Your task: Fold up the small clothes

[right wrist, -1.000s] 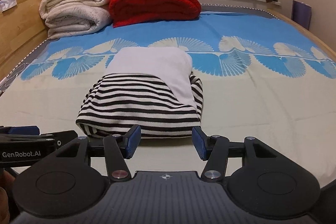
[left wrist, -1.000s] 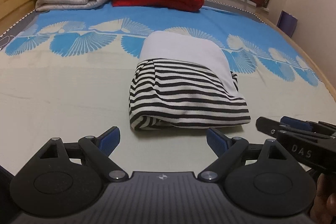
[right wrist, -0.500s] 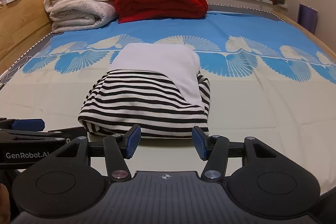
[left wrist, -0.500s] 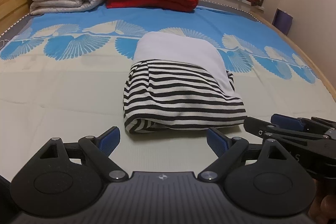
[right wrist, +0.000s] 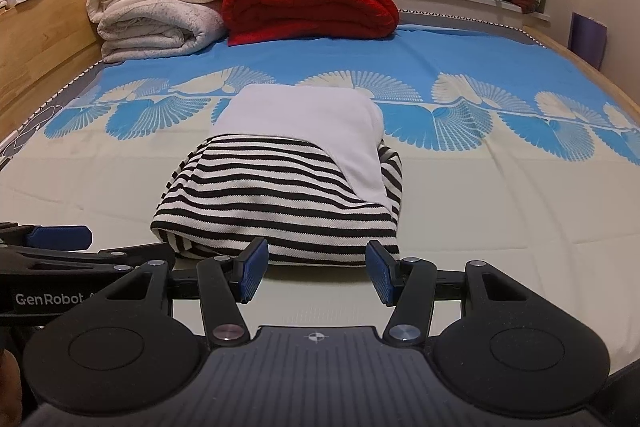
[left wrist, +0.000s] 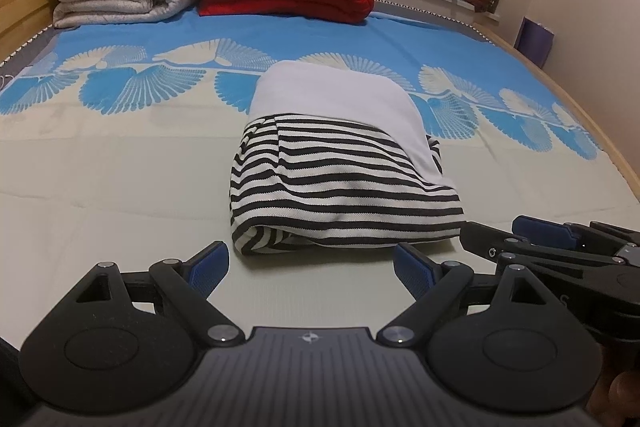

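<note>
Since the striped garment (right wrist: 280, 195) is already doubled into a compact bundle on the bed (right wrist: 500, 211), it is left just ahead of the jaws while the left gripper (left wrist: 310, 265) and right gripper (right wrist: 314, 271) are held open and empty, seemingly ready for a further fold.

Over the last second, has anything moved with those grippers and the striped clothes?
Both grippers edged closer to the folded striped garment. The left gripper and right gripper stayed open, holding nothing. The garment, with its white layer on top, lies unchanged on the bed.
</note>
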`<state>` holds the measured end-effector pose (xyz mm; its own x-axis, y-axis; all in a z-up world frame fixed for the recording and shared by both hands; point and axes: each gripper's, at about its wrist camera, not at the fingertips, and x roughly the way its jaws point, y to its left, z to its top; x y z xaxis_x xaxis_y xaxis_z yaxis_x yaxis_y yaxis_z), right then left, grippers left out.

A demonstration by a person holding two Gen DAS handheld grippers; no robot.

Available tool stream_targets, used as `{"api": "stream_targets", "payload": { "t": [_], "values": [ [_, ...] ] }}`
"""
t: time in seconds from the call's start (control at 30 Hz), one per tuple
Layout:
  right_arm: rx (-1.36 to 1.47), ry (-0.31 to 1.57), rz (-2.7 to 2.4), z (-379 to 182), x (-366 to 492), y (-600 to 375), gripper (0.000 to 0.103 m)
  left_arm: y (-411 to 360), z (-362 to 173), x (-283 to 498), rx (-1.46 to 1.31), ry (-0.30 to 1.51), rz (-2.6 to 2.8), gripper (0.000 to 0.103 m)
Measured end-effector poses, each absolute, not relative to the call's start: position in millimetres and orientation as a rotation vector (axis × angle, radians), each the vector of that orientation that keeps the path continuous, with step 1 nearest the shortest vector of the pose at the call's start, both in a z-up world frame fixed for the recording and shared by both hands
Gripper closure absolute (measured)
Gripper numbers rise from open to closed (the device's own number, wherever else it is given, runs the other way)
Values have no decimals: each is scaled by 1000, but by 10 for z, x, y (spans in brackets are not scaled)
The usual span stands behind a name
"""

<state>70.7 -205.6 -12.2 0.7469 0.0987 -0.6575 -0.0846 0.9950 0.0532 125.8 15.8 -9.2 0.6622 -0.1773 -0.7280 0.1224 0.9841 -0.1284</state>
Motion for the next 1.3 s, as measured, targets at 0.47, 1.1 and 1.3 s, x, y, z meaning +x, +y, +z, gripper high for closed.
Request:
{"api": "stream_targets", "payload": {
  "t": [0.47, 1.1, 1.3],
  "values": [
    [21, 721, 100, -123, 708, -2053, 47, 166, -111, 1267, -79, 835, -174, 11],
    [21, 722, 101, -124, 713, -2055, 47, 165, -141, 1271, -87, 840, -177, 11],
    [22, 723, 101, -123, 712, -2044, 47, 163, -140, 1268, -87, 838, -177, 11]
  ]
}}
